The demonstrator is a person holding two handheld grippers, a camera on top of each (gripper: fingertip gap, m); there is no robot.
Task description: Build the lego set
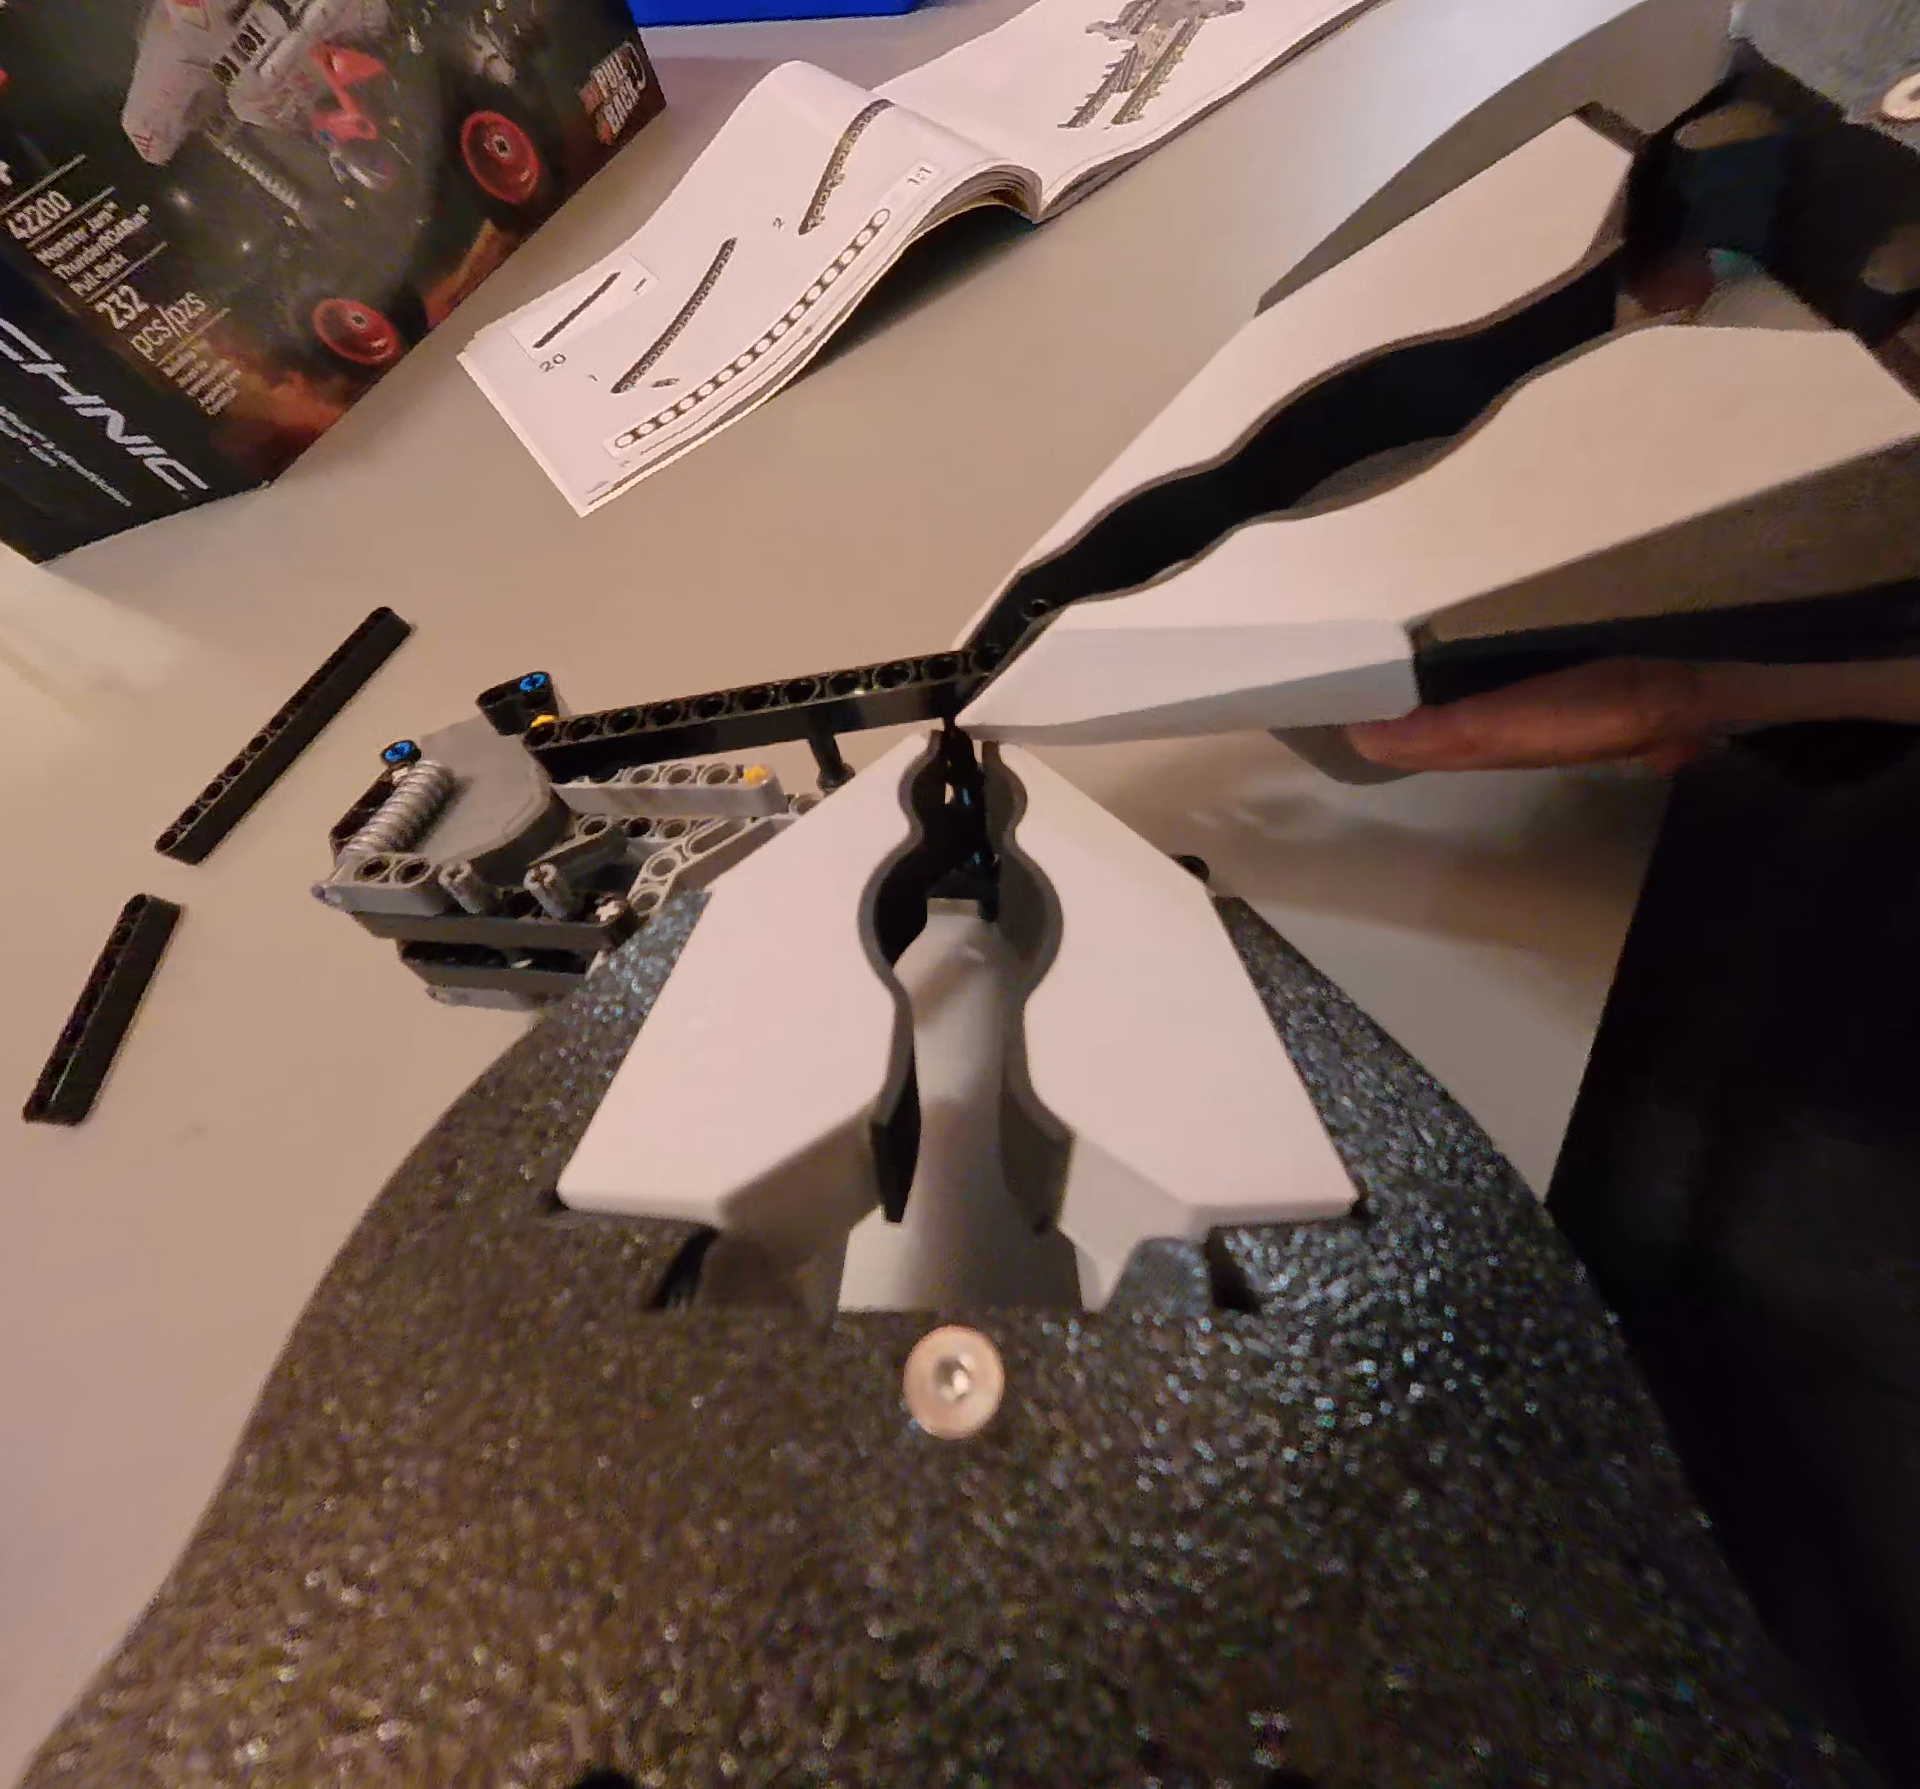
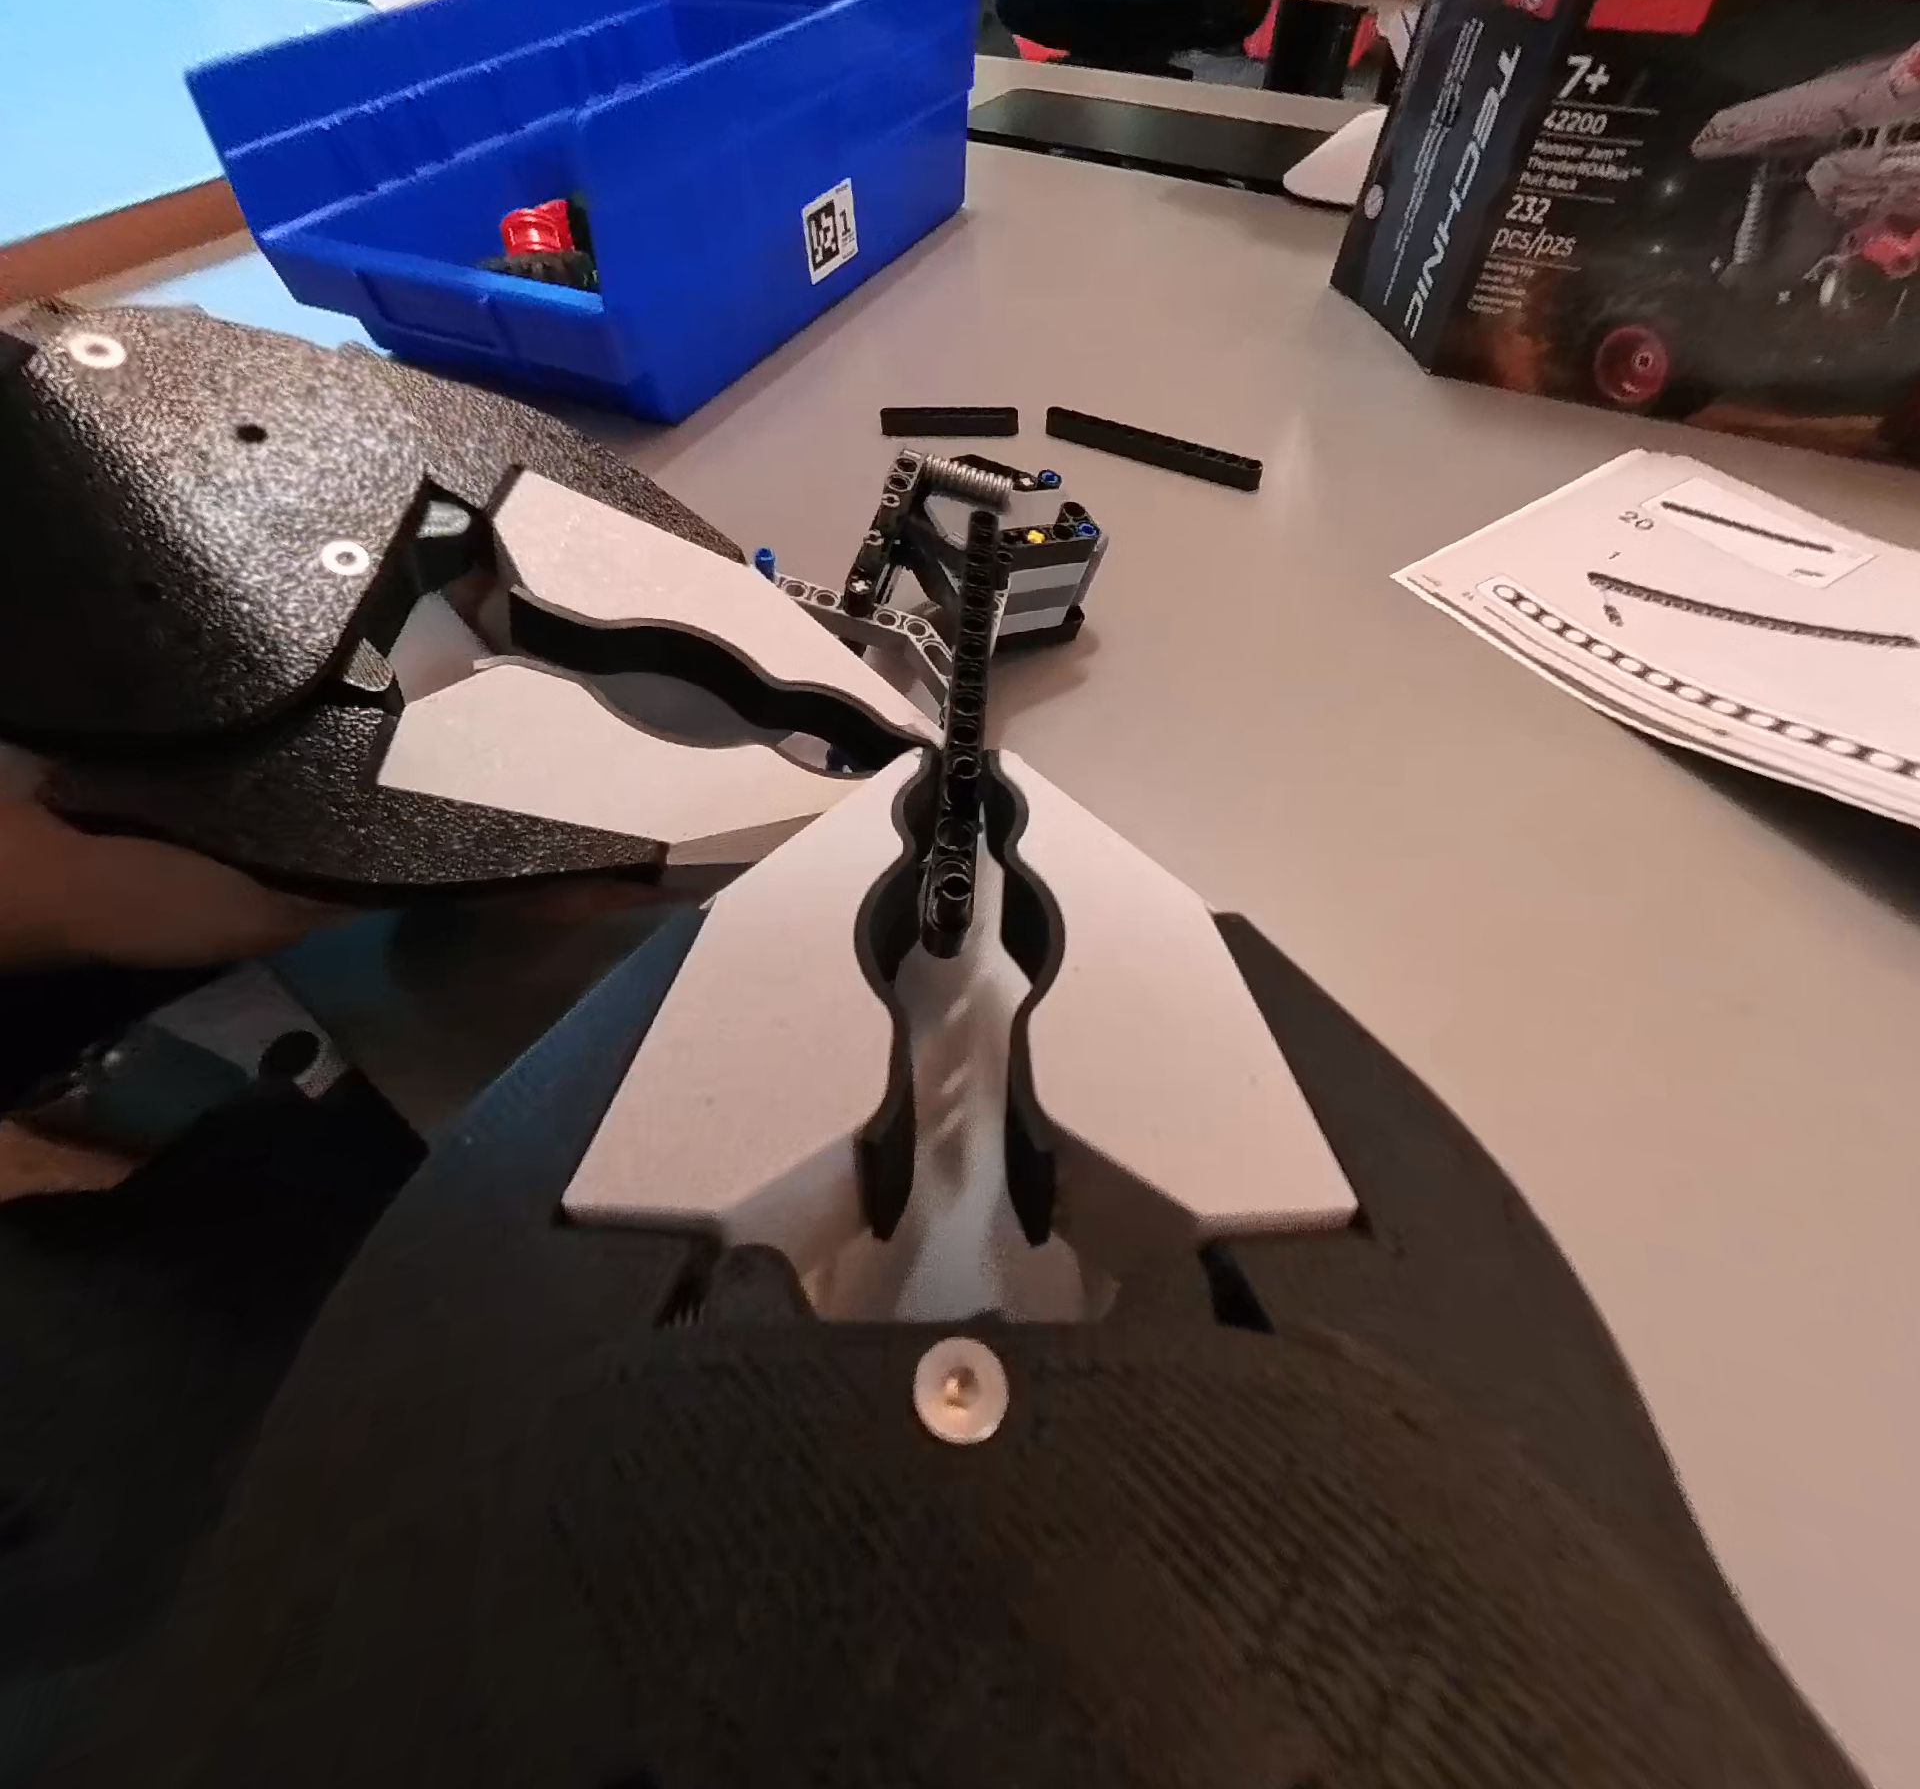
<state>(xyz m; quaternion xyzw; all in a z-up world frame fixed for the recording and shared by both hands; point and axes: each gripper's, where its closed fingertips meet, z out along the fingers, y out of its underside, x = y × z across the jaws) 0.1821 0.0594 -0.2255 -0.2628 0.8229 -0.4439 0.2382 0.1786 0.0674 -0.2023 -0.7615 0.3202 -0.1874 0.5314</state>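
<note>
Progress looks early: only a small grey-and-black chassis (image 2: 977, 565) sits on the worktop, out toward the middle, with a silver spring on it and a few blue and yellow pins showing. No wheels or bodywork are fitted that I can see, and something red and black lies in the blue bin (image 2: 644, 181) at the far left of the worktop.

The step in hand, I'd judge, is joining the long black beam (image 2: 964, 731) to that chassis. The right hand-held gripper (image 2: 961, 783) is closed narrowly on the near end of the beam, whose far end reaches over the chassis beside the spring. The left hand-held gripper (image 1: 951, 763) is also pinched tight on a thin black part (image 1: 956, 804) under the beam; whether that is a pin or an axle I cannot tell.

Two shorter black beams (image 2: 1153, 447) lie loose just beyond the chassis, unused. An open instruction booklet (image 2: 1704, 638) lies toward the right edge, with the set's box (image 2: 1621, 181) behind it. Most of the build appears left to do.
</note>
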